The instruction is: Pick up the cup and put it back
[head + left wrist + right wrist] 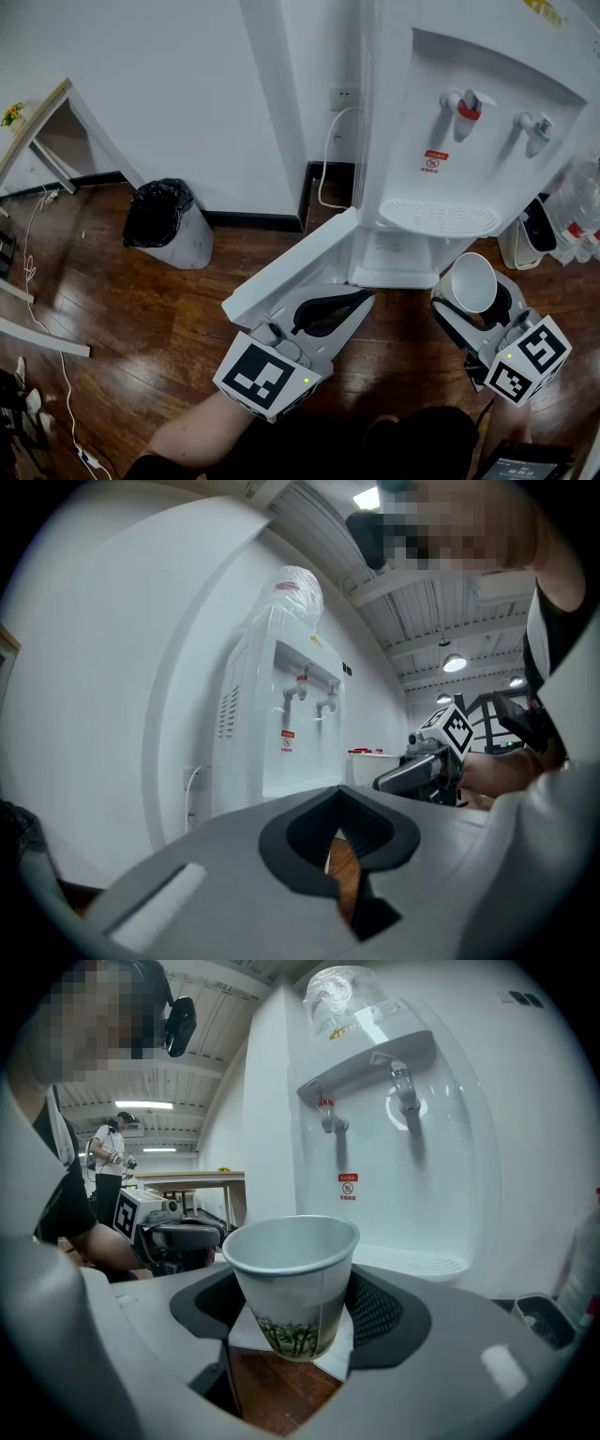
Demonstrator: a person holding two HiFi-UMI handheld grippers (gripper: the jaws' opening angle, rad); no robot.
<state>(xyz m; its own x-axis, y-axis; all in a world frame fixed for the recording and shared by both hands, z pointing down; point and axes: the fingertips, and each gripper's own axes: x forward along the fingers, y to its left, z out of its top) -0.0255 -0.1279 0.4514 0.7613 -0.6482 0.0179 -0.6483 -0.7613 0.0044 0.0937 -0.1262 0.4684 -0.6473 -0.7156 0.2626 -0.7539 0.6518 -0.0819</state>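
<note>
Closest in, on the left: the grey left tool [330, 309], jaws pressed together, nothing held, only a thin strip of floor showing through. Hangs low over the brown wooden floor [122, 309], just beside a white flap door [291, 272] that stands open at the bottom of the water machine.

On the right, just as close: the grey right tool [473, 298], jaws squeezed on a white paper cup [295, 1279] with green plants printed on its side. Grips the cup low down, near its bottom. Cup up in the air, off the floor, open end up, nothing to be seen inside.

A bit further: a white drip tray [439, 217] full of little slots, sitting above the cup and a little to its left. Above that, a red tap [464, 105] on the tall white water machine [450, 56]. Far off to the left, a round bin with a black bag [169, 225] by the wall.

Looks like the picking-up part is done and the putting-back part comes next. Hard to tell where the cup belongs: maybe the drip tray, maybe behind the open door. Calls for a slow move to that spot, cup kept straight, bottom set down flat, then jaws let apart gently so the light cup does not tip.
</note>
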